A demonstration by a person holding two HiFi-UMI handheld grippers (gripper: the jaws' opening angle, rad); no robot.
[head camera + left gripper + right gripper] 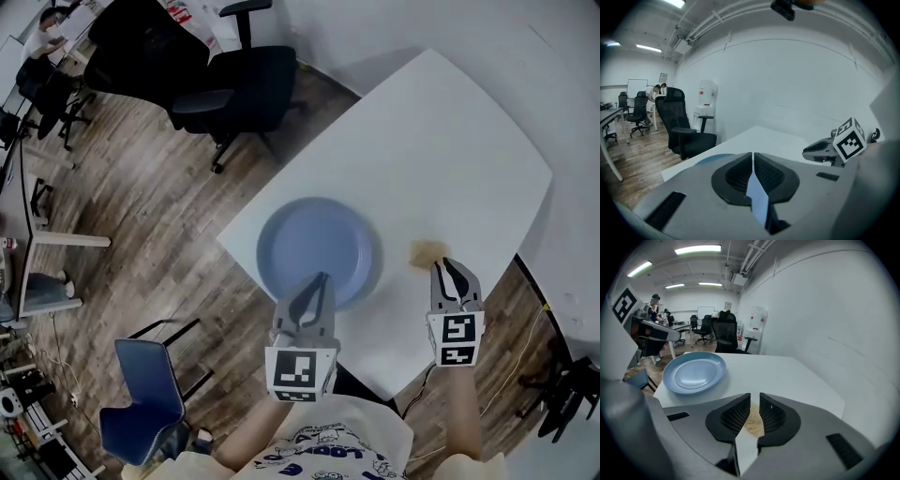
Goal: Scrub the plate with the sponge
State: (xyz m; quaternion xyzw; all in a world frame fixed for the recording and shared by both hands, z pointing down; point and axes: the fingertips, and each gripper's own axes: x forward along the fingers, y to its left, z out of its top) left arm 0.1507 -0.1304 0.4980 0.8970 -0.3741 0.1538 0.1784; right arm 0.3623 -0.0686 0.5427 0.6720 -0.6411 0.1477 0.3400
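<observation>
White surface (450,141) carried the blue plate (319,248) near my edge, with the tan sponge (427,251) lying just beside it on the right. My left gripper (320,279) and right gripper (450,266) were both clenched and empty, the right just short of the sponge. I judged the sponge soft and light, best pinched across its middle. The plate looked stiff, slick and likely to slide.

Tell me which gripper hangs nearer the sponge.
The right gripper, just short of the tan sponge; the left gripper is over the blue plate.
</observation>
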